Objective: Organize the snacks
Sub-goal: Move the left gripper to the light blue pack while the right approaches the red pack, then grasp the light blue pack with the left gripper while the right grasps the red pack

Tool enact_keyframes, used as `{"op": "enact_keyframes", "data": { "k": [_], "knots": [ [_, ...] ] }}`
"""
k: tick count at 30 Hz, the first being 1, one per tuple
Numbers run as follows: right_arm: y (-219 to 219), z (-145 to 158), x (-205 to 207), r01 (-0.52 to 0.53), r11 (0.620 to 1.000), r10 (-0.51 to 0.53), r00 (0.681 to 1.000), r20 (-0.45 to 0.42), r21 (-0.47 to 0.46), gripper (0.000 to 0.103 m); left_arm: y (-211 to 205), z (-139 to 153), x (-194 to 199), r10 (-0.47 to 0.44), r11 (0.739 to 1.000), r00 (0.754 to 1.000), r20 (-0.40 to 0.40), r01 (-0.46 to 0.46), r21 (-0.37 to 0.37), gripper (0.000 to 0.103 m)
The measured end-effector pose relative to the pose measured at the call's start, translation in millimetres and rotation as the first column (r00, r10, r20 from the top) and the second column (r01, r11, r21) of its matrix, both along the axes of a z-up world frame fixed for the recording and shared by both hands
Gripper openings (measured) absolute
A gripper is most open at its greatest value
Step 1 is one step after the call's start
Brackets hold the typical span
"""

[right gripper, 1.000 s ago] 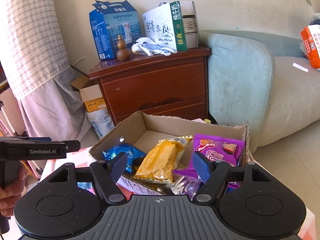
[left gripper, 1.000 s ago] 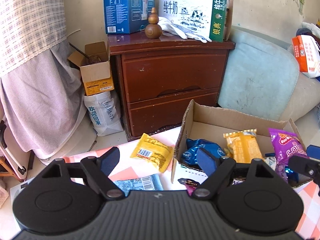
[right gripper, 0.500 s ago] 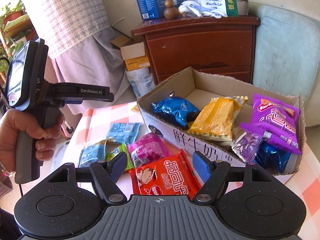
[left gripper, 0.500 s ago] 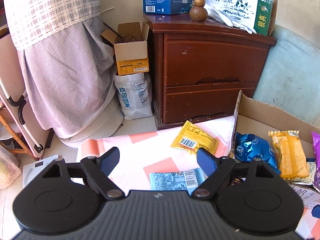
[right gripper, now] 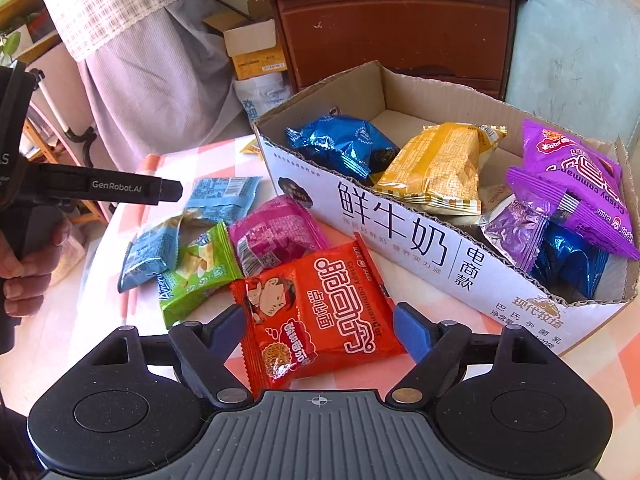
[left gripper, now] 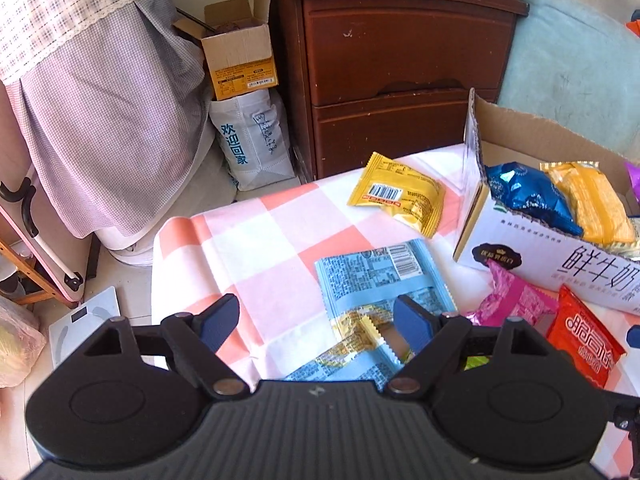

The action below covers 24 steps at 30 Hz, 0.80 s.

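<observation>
the cardboard box sits on the checked worktop, up and to the right of both grippers, its long side running from upper left to lower right in the right wrist view. it holds six packets that show: two blue, one yellow, two purple, one silvery-purple; more may be hidden.

loose on the worktop, left of the box, lie six packets: one red, one magenta, one green, two light blue, one yellow at the far edge.

the red packet lies directly ahead of the right gripper, between its jaws, long axis slanting up to the right. the jaws have just been opening and stand wide, pads not pressing it. this hand looks nearer its target.

the left gripper is also spread wide and empty, over the nearer light blue packet, which runs lengthwise away from it.
</observation>
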State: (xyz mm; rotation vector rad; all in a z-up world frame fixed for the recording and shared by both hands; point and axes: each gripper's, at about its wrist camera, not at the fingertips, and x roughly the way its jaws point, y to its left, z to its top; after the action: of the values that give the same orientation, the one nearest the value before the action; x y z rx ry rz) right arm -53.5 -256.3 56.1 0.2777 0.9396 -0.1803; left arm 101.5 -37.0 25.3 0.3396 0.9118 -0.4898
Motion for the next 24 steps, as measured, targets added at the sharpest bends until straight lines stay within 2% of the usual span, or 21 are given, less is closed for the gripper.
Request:
{"op": "enact_keyframes", "data": {
  "k": [4, 10, 19, 24],
  "knots": [
    [0, -10, 8, 0.015, 1.0, -0.015, 0.999, -0.029, -0.003, 0.087, 7, -13, -1, -0.01, 1.0, 1.0, -0.024, 0.011, 0.024, 0.084],
    [10, -23, 17, -0.023, 0.999, 0.021, 0.998, -0.063, -0.023, 0.088, 20, -24, -2, -0.035, 0.999, 0.997, -0.071, 0.036, 0.005, 0.083],
    [24, -19, 12, -0.173, 0.98, 0.182, 0.98, -0.085, 0.097, 0.089, 36, -25, -23, -0.141, 0.989, 0.981, -0.131, 0.146, 0.029, 0.081],
    [35, -11, 7, -0.27, 0.958, 0.277, 0.958, -0.073, 0.095, 0.088, 38, -25, -46, -0.212, 0.972, 0.971, -0.113, 0.222, 0.081, 0.081]
  ]
}}
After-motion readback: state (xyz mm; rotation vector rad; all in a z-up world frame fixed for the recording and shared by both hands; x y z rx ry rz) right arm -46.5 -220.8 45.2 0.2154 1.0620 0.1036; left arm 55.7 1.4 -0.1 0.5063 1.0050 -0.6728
